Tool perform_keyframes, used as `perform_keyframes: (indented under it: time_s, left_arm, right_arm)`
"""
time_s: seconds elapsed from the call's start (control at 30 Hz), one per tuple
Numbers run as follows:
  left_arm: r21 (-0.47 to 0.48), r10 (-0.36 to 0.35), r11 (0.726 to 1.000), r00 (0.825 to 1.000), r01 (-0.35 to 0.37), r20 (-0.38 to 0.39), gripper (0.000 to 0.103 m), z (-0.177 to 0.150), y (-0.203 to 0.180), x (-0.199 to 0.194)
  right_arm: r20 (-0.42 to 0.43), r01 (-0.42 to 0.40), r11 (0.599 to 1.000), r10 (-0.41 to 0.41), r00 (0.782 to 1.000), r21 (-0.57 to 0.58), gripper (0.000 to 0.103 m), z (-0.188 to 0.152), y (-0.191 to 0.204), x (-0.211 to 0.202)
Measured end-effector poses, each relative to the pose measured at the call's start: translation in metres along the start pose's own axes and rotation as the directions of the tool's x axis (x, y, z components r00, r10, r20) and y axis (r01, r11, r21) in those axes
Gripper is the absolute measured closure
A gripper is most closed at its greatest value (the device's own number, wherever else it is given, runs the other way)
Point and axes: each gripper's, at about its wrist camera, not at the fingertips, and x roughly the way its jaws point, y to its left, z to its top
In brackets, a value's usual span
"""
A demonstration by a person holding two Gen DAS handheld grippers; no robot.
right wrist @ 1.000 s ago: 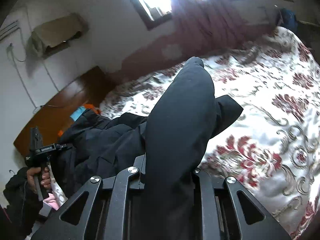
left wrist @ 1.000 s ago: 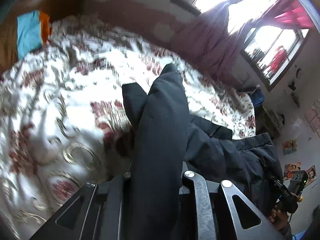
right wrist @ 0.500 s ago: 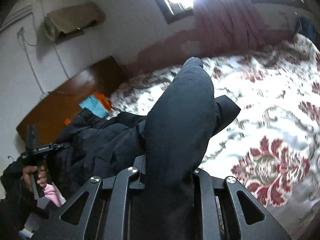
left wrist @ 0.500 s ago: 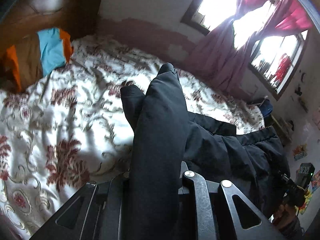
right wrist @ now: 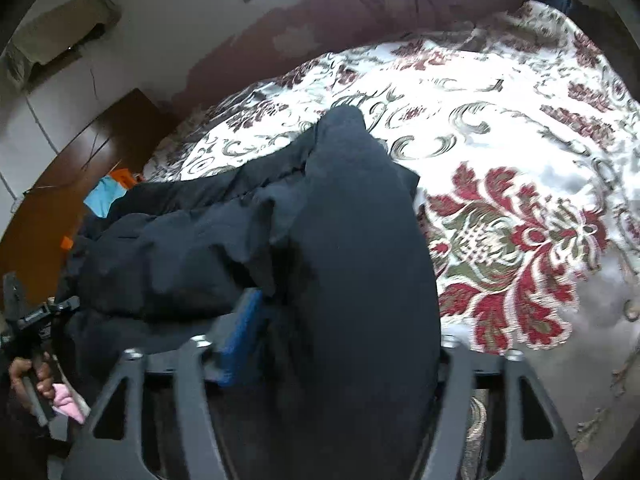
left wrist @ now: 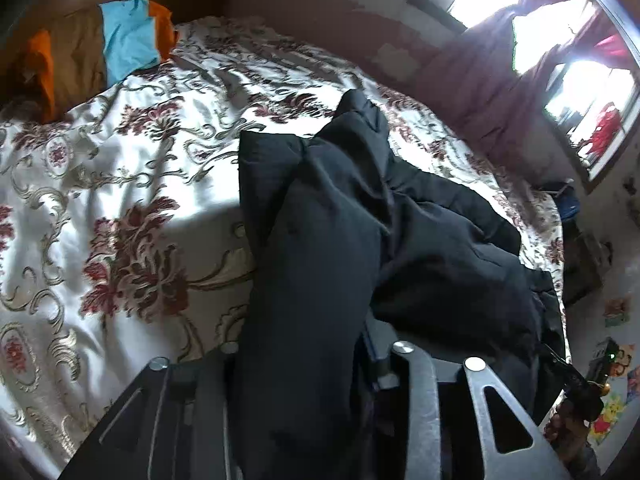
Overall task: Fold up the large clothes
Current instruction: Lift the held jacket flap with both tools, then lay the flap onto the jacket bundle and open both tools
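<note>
A large black padded garment [left wrist: 440, 248] lies across the floral bedspread [left wrist: 120, 200], stretched between my two grippers. One bunched end runs up through my left gripper [left wrist: 308, 340]; its jaws are opening and the right finger [left wrist: 404, 360] stands off the cloth. In the right wrist view the other end of the garment [right wrist: 360, 260] lies loose between the jaws of my right gripper [right wrist: 332, 332], which are opening wide, so that a blue pad [right wrist: 240, 328] shows. Both fingertips are hidden under fabric. Each gripper appears small in the other's view, held by a hand.
The bedspread [right wrist: 520, 160] stretches broadly beyond the garment. A blue and orange cloth [left wrist: 128, 40] lies by the wooden headboard [right wrist: 80, 168]. Red curtains [left wrist: 500, 80] hang at bright windows behind the bed. Something pink [right wrist: 68, 404] sits near the person's hand.
Both grippers have sunk toward the bed. Their jaws have spread apart from a tight pinch, and the black fabric has slackened and settled onto the bedspread.
</note>
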Motion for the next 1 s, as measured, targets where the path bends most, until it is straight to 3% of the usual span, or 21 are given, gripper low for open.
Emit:
perform_keyframes:
  time_s: [0.03, 0.07, 0.1, 0.17, 0.33, 0.37, 0.73, 1.0]
  left_arm:
    - [-0.017, 0.014, 1.0, 1.0, -0.014, -0.005, 0.06, 0.001, 0.001, -0.001]
    - [-0.032, 0.023, 0.999, 1.0, -0.023, -0.005, 0.048, 0.001, 0.002, -0.002]
    - [-0.057, 0.032, 0.998, 0.999, -0.032, 0.0, 0.029, 0.001, 0.004, -0.005]
    - [-0.102, 0.03, 0.994, 0.999, -0.026, 0.037, 0.019, 0.0, 0.008, -0.013]
    - [-0.113, 0.056, 0.993, 0.992, -0.044, 0.109, 0.013, -0.004, 0.003, -0.037]
    - [-0.098, 0.058, 0.994, 0.991, -0.046, 0.121, 0.012, -0.006, -0.001, -0.043]
    - [0.036, 0.012, 0.999, 0.981, -0.019, 0.192, 0.0, -0.029, -0.042, -0.088]
    - [0.144, -0.038, 0.99, 0.956, -0.004, 0.29, 0.0, -0.055, -0.078, -0.127]
  right_arm:
    - [0.019, 0.013, 1.0, -0.013, 1.0, -0.009, 0.027, 0.001, 0.001, -0.005]
    - [0.032, 0.023, 1.0, -0.022, 0.999, -0.016, 0.024, 0.002, 0.002, -0.008]
    - [0.049, 0.037, 0.999, -0.036, 0.998, -0.027, 0.02, 0.002, 0.005, -0.013]
    - [0.076, 0.047, 0.998, -0.043, 0.996, -0.043, 0.016, 0.004, 0.005, -0.024]
    - [0.186, 0.053, 0.994, -0.034, 0.982, -0.095, 0.007, -0.001, 0.023, -0.062]
    - [0.207, 0.055, 0.993, -0.032, 0.978, -0.107, 0.001, -0.002, 0.028, -0.068]
    - [0.324, 0.012, 0.982, 0.051, 0.945, -0.191, 0.001, -0.021, 0.075, -0.121]
    - [0.379, -0.014, 0.971, 0.107, 0.919, -0.24, 0.001, -0.039, 0.094, -0.155]
